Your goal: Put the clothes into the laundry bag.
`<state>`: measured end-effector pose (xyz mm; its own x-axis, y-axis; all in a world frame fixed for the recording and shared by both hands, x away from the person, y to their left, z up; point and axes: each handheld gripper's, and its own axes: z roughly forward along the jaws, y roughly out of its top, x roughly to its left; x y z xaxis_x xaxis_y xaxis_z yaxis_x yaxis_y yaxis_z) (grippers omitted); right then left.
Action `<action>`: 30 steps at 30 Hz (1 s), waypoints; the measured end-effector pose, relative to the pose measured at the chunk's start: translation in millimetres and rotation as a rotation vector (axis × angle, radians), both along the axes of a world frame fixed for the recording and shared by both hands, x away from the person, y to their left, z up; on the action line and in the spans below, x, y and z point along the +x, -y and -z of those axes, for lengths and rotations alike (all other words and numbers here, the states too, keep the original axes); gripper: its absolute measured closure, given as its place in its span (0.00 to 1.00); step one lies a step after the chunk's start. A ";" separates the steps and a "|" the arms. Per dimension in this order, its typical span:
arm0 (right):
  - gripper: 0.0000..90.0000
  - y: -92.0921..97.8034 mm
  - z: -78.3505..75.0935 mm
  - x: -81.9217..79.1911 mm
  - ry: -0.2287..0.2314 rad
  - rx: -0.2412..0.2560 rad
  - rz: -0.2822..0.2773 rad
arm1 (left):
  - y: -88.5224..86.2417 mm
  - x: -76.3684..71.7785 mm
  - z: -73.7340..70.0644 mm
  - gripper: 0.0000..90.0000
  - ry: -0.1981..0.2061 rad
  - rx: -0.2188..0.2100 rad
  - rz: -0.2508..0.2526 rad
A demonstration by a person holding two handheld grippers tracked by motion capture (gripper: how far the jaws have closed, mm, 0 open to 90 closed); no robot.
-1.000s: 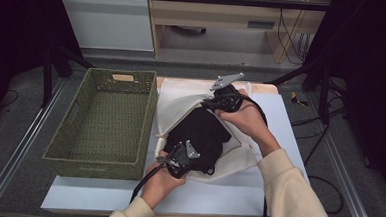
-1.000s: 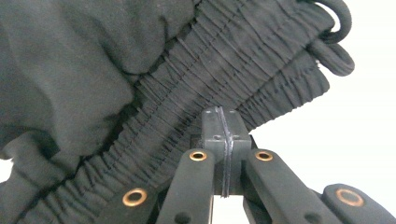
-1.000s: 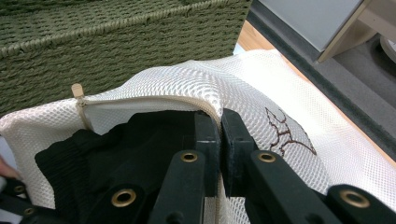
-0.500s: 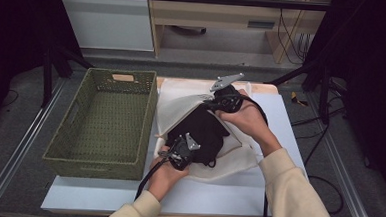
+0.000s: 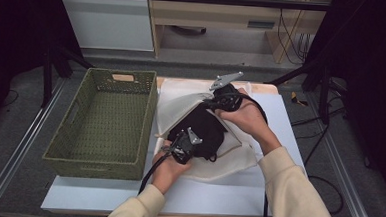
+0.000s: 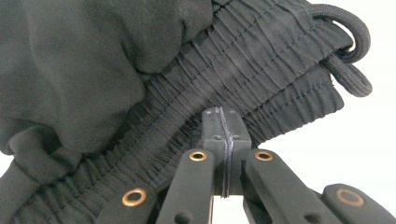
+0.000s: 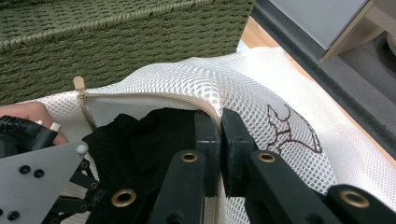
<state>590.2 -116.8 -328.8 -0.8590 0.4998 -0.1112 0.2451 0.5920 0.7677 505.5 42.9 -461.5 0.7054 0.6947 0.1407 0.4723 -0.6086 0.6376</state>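
A black garment (image 5: pixel 206 130) with an elastic waistband (image 6: pixel 261 74) and a drawstring (image 6: pixel 356 46) lies bunched in the mouth of a white mesh bag (image 5: pixel 177 101) on the table. My left gripper (image 5: pixel 188 141) is shut on the waistband; in the left gripper view the jaws of the left gripper (image 6: pixel 223 125) pinch the gathered cloth. My right gripper (image 5: pixel 212 100) is shut on the mesh bag's (image 7: pixel 261 79) zipper edge and holds it lifted above the garment (image 7: pixel 149 125). The right gripper (image 7: pixel 220 122) grips beside the zip seam.
A green woven basket (image 5: pixel 149 117) stands left of the bag, with the basket's wall (image 7: pixel 116 42) close behind the mesh. The zipper pull (image 7: pixel 79 85) hangs at the bag's far corner. The white table (image 5: pixel 226 190) has bare room along its front. Cables trail off to the right.
My left gripper has moved away from the person with the black garment, pushing it deeper under the lifted bag edge. The right gripper has held still.
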 end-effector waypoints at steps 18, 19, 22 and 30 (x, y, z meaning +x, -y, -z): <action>0.97 -1.0 0.6 3.4 -0.001 0.006 -0.002 | 3.4 10.4 2.9 1.00 0.026 -0.003 -0.033; 0.97 -0.9 0.5 3.6 -0.001 0.005 -0.001 | 3.6 10.6 3.0 1.00 0.027 -0.003 -0.033; 0.97 -0.4 0.5 4.6 0.000 0.008 0.002 | 4.1 11.2 3.1 1.00 0.031 -0.003 -0.035; 0.97 -2.3 -1.2 4.7 0.003 0.010 0.000 | 6.8 13.9 3.5 1.00 0.041 0.009 -0.042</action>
